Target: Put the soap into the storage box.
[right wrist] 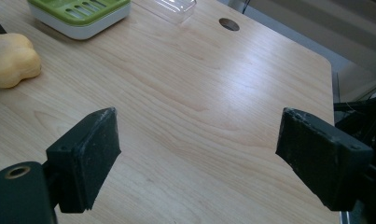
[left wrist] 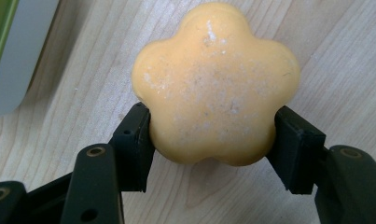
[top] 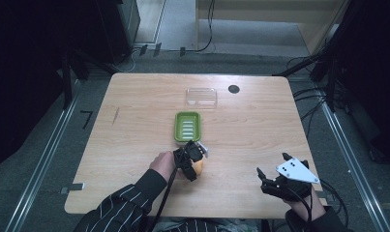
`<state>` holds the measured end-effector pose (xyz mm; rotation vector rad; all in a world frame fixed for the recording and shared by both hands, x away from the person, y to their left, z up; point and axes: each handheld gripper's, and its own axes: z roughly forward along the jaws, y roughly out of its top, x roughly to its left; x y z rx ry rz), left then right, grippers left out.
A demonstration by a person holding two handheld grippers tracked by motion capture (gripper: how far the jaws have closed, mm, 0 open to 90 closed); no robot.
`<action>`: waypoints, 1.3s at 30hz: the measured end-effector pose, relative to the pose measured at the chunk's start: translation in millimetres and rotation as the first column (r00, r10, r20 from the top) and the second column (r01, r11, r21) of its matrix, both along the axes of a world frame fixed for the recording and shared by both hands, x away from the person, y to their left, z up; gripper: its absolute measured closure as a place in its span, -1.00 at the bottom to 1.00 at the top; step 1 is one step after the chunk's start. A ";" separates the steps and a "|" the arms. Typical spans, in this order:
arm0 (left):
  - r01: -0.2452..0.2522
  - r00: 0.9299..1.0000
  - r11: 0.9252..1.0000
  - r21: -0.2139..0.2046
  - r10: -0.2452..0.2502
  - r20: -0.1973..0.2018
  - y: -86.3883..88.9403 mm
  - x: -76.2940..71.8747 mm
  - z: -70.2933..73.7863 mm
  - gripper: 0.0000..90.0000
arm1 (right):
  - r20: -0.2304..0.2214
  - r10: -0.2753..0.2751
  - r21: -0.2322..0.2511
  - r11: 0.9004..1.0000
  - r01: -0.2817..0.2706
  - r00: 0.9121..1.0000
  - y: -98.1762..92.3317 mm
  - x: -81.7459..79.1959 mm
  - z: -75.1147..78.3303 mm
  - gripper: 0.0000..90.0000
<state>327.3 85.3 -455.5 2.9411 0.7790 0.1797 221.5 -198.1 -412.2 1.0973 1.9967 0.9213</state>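
1. The pale wooden worktop (top: 260,125) carried everything in play, with most of its surface bare, so the job, whatever it was meant to be (none was stated), looked to be in its opening stage.
2. The clear plastic rectangular lid (top: 202,96) lay near the far edge, on its own and apart from the dish, beside a small dark round hole (top: 233,89) in the wood. It was not covering anything yet.
3. The green rectangular slotted soap dish (top: 187,126) sat mid-worktop with nothing in it. Its slats showed bare in the high view, so the placing step, if that was the aim, was not done.
4. The left hand-held gripper (left wrist: 209,135) was clamped on the soap, a jaw pressed to each flank, just on the near side of the dish.
5. The right hand-held gripper (right wrist: 197,154) hung over bare wood at the near right, its jaws wide apart and holding nothing.
6. The yellow-orange flower-shaped bar of soap (left wrist: 216,84) was gripped low against the wood; whether it touched the surface I could not tell.
7. My read: grasp secured, soap one short move from the dish, and soap-into-dish and lid-on both remained.
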 end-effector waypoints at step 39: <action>0.008 1.000 1.000 -0.026 -0.008 -0.008 18.9 2.5 21.2 -0.12 | -0.001 0.000 0.005 1.000 0.000 1.000 -0.6 0.2 0.0 -0.70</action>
